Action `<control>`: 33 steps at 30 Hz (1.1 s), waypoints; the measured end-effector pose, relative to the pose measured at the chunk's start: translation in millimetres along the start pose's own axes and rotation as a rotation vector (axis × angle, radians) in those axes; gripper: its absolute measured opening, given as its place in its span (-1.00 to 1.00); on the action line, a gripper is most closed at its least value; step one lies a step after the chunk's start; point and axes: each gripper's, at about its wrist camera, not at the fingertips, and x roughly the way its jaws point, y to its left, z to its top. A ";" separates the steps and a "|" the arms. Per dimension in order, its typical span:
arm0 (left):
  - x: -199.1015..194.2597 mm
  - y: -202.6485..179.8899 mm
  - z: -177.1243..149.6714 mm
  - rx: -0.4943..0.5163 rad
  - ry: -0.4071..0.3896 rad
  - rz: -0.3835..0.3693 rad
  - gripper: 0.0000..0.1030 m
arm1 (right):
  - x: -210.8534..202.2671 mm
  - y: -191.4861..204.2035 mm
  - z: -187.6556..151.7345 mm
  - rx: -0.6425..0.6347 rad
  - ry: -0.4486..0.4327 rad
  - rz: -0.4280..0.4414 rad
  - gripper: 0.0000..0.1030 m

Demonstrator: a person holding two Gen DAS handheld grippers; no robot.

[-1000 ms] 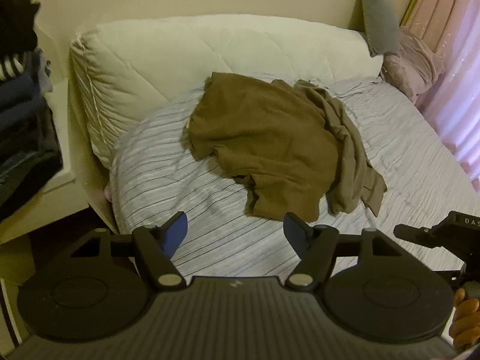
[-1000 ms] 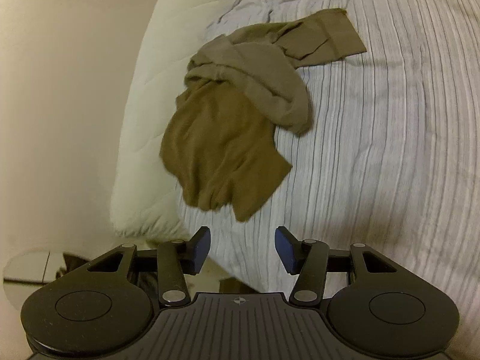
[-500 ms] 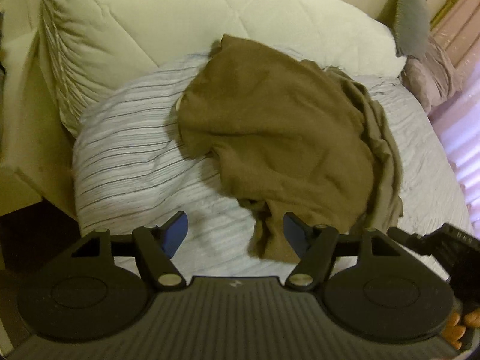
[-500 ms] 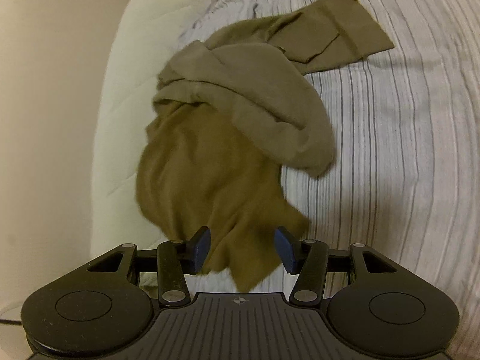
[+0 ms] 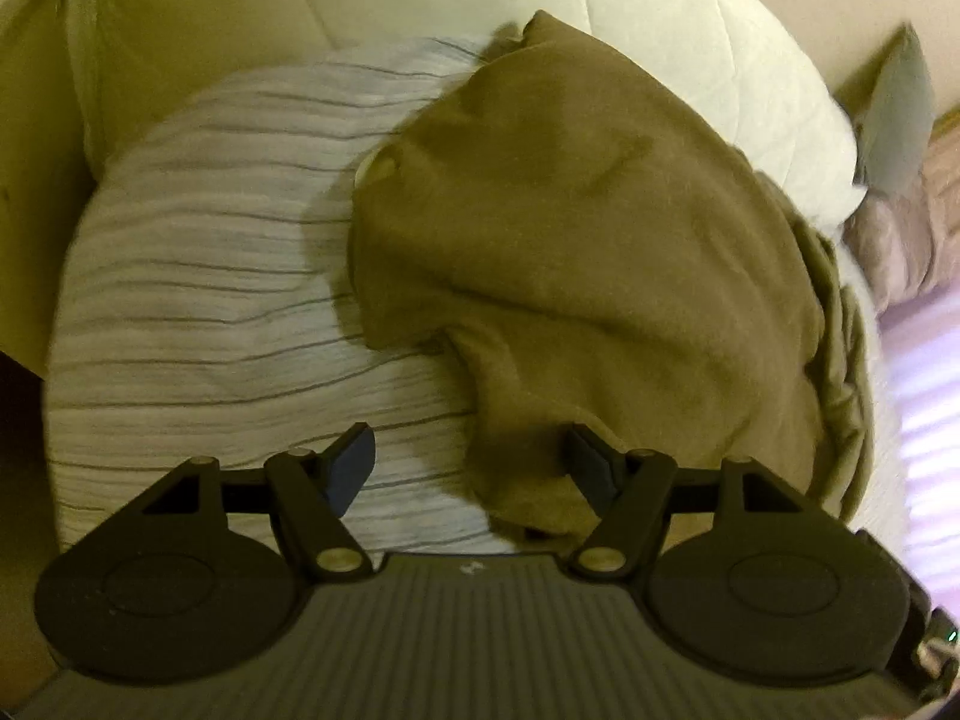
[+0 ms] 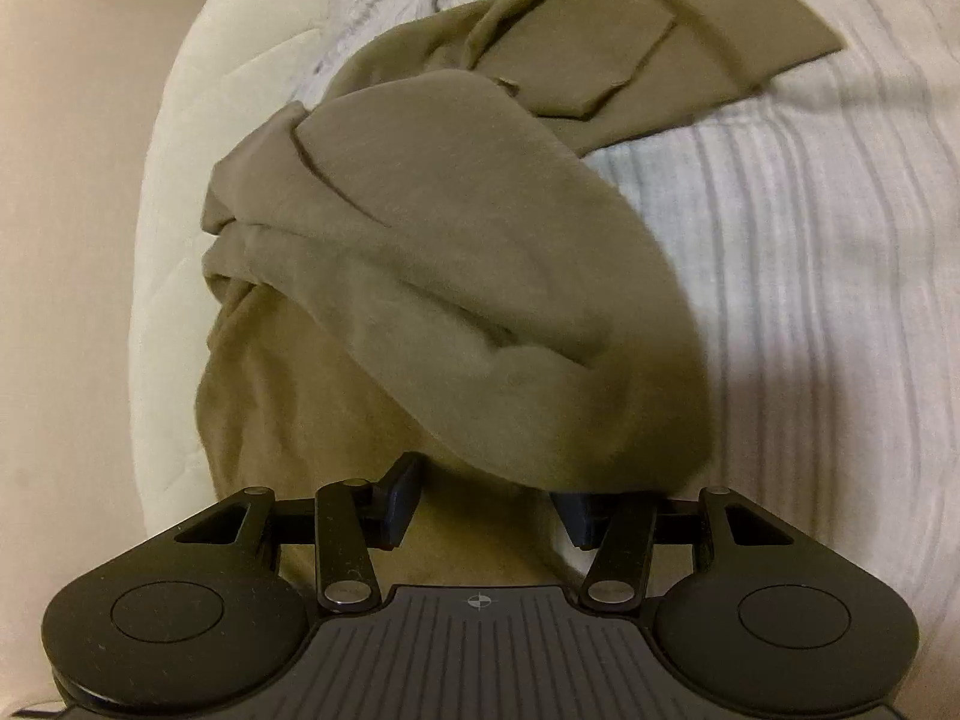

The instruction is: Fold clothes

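Note:
A crumpled olive-brown garment (image 5: 600, 252) lies in a heap on the striped bed cover (image 5: 198, 276). My left gripper (image 5: 471, 462) is open just above the garment's near hem, whose cloth sits between the fingers beside the right one. In the right wrist view the same garment (image 6: 456, 276) bulges up close, with a flat sleeve or leg stretched to the upper right. My right gripper (image 6: 486, 495) is open, its jaws on either side of the cloth's near edge, and a fold partly hides the right fingertip.
A cream quilted duvet (image 5: 660, 18) is bunched along the far side of the bed against the wall (image 6: 60, 240). A grey pillow (image 5: 894, 108) and pinkish cushions (image 5: 900, 240) lie at the right. The striped cover (image 6: 810, 300) spreads out to the right.
Both grippers have moved down and in toward the garment, which now fills much more of each view. Both stay open. The person's hand and the other gripper have left the left wrist view.

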 end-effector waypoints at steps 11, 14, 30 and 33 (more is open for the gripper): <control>-77.8 -21.0 14.8 0.062 -0.184 -0.232 -0.86 | -53.7 44.1 -17.8 -0.172 0.001 0.183 -0.86; -132.2 -37.2 22.4 0.118 -0.301 -0.308 -0.86 | -86.8 70.6 -29.6 -0.238 -0.010 0.283 -0.86; -399.4 -175.5 -47.6 0.517 -0.663 -0.747 -0.86 | -340.5 109.6 -117.3 -0.486 -0.275 0.677 -0.86; -414.5 -201.3 -90.1 0.559 -0.619 -0.827 -0.86 | -393.0 80.7 -127.1 -0.487 -0.347 0.653 -0.86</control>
